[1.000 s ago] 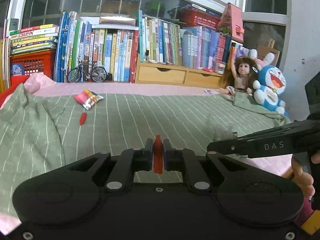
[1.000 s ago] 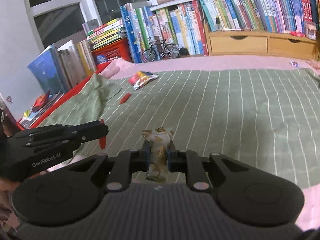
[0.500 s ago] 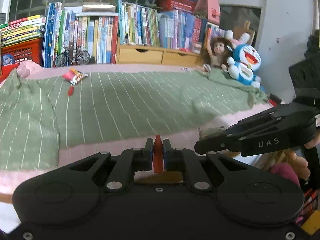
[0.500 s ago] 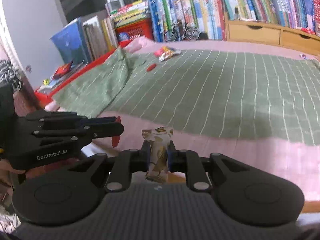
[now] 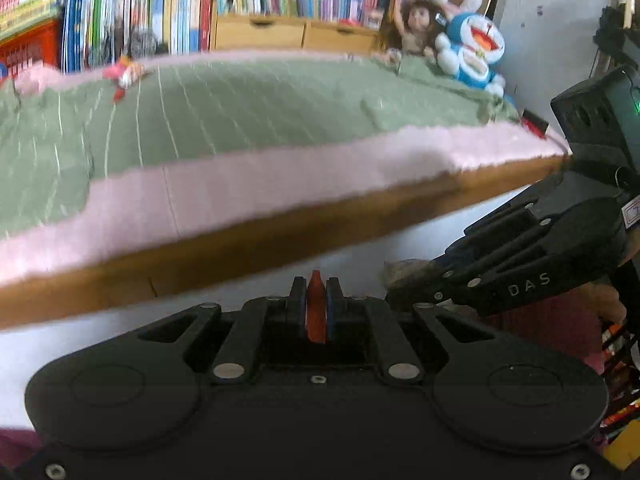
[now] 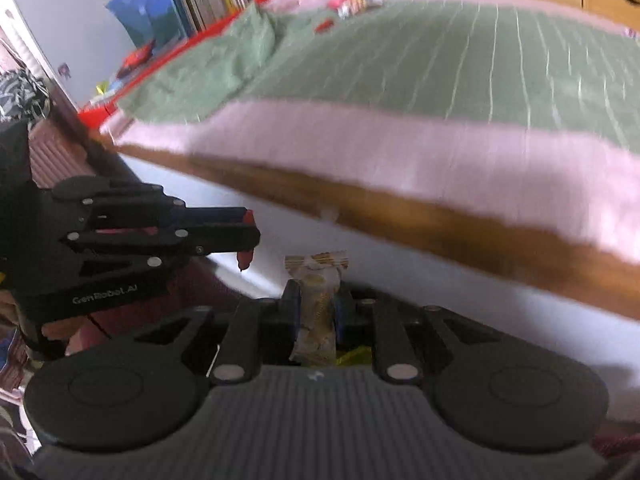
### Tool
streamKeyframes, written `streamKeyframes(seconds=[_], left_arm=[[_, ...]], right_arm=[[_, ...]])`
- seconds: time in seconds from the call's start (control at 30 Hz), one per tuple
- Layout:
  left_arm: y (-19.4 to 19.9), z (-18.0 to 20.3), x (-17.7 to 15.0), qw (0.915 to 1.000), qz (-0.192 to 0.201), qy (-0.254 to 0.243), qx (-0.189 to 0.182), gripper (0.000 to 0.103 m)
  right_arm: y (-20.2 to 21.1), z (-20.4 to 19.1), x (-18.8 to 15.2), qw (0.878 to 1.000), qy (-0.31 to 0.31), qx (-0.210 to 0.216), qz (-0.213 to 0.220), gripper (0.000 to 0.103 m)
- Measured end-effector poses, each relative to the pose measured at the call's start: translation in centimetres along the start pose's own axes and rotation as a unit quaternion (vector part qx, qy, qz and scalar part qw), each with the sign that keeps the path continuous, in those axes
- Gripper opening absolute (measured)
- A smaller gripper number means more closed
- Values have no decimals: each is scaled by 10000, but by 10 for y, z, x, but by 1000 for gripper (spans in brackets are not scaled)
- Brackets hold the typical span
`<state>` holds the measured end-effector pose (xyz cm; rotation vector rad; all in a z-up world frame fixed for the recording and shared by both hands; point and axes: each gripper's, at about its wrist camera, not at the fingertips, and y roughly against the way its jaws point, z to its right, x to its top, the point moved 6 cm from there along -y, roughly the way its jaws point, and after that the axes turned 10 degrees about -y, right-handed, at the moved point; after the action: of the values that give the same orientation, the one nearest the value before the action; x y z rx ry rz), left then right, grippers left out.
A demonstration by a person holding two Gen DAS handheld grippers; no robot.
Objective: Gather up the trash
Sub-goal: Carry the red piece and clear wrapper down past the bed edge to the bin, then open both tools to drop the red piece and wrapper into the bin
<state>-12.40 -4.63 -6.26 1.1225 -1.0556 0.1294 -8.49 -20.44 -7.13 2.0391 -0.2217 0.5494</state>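
My left gripper (image 5: 316, 298) is shut on a small red wrapper (image 5: 315, 308), held below the bed's wooden edge. My right gripper (image 6: 316, 300) is shut on a pale yellow-and-white candy wrapper (image 6: 316, 300). Each gripper shows in the other's view: the right gripper (image 5: 416, 280) at the right with its wrapper (image 5: 404, 270), and the left gripper (image 6: 244, 236) at the left with the red wrapper (image 6: 245, 259) hanging from its tip. On the green striped blanket (image 5: 248, 108) far back lie a pink snack packet (image 5: 126, 72) and a small red piece (image 5: 117, 94).
The bed's wooden rail (image 5: 248, 240) and pink sheet (image 5: 248, 184) run across both views, blurred. Books (image 5: 160, 4) and wooden drawers (image 5: 260, 32) line the back. A doll (image 5: 412, 28) and a blue plush toy (image 5: 468, 52) sit at the far right corner. A person's hand (image 5: 612, 304) holds the right gripper.
Both grippers have dropped down and back from over the bed to below its edge, still shut on their wrappers. The bed now fills the upper half of each view.
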Motion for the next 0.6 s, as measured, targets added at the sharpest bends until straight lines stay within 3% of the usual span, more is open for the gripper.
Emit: streamKeyframes(seconds=[0.23,0.47,0.6], left_arm=[[-35,0,-41,9971,-633,395,-118,9],[-84,-9,-78,9893,-1185,838,137,9],[-114,-14,-98,9803,-1512,1267,113,9]], right_arm=[[-36,15,-32,9972,-541,-190,-471,24],[-74,46,-52,9862,-1344,-436,-861,24],[-96,64,-60,9782,-1730,-494,-1042,24]])
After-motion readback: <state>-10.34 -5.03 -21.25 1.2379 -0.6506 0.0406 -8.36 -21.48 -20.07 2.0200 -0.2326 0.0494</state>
